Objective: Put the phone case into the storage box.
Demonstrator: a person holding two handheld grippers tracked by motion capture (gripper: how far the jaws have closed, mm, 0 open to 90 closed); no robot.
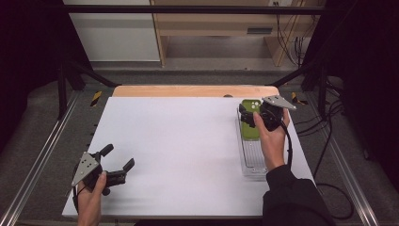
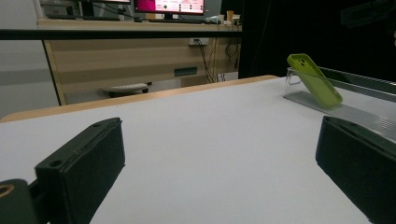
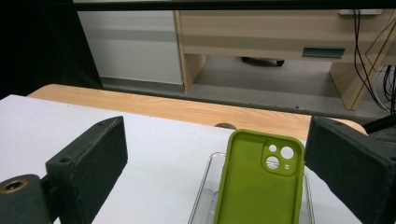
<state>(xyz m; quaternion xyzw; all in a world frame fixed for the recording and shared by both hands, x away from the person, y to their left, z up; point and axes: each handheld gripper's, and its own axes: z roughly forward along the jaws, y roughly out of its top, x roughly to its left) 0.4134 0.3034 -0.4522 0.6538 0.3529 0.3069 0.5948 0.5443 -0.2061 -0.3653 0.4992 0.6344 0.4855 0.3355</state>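
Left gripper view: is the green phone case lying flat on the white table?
No, the green phone case leans tilted with its lower end in the clear tray, its top raised off the tray floor.

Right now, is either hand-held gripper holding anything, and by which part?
Nothing is held. The right hand-held gripper stands open around the green phone case without touching it. The left hand-held gripper is open over bare table.

we see phone case (image 1: 251, 126) leaning in clear tray (image 1: 254, 165) at frame right, right gripper (image 1: 254, 117) over it, left gripper (image 1: 117, 165) lower left on table (image 1: 179, 141).
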